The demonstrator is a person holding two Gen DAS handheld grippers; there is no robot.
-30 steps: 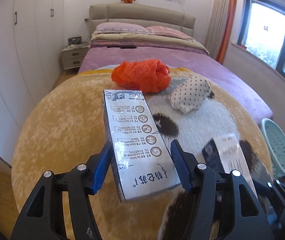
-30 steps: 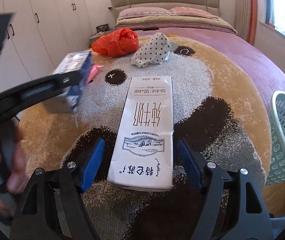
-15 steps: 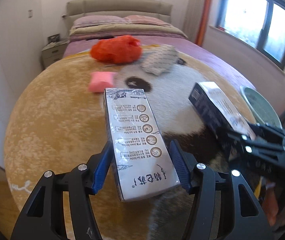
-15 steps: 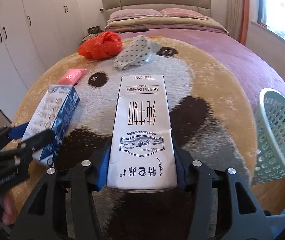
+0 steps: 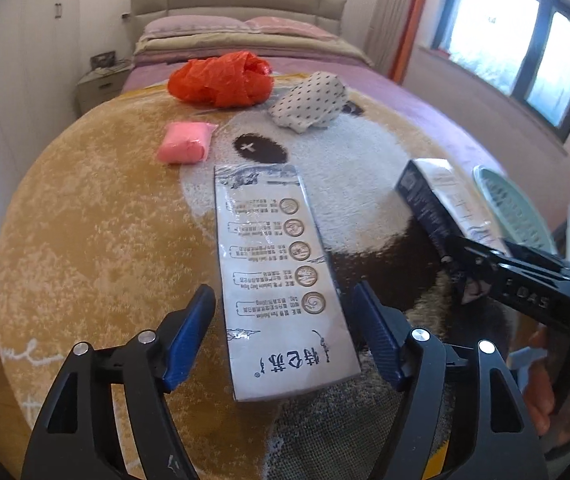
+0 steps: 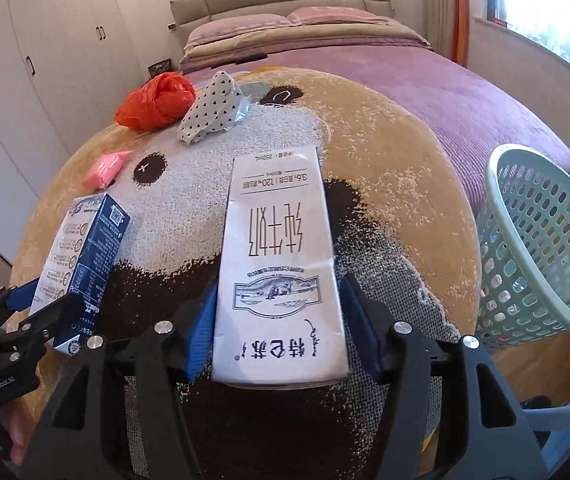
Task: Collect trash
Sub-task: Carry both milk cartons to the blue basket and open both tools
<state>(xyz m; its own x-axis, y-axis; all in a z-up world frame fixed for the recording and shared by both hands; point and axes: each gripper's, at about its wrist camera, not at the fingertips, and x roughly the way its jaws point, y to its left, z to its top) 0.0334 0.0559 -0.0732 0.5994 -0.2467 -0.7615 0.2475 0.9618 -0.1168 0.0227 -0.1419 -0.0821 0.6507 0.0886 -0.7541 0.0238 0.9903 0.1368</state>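
Bedroom, panda rug [image 5: 105, 220] at the foot of a bed.
- Left claw [image 5: 283, 312]: I have it clamped on a blue milk carton [image 5: 273, 256], held above the rug.
- Right claw [image 6: 279, 300]: closed on a white milk carton [image 6: 277, 240], long axis pointing straight ahead.
- Basket [image 6: 545, 248]: on the floor off my right side, nearer the right claw, so that carton probably goes in first.

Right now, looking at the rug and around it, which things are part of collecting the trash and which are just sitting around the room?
Part of the job:
left gripper with its milk carton
right gripper with its milk carton
orange plastic bag
polka-dot wrapper
pink packet
green basket

Just lying about:
panda rug
bed
nightstand
wardrobe
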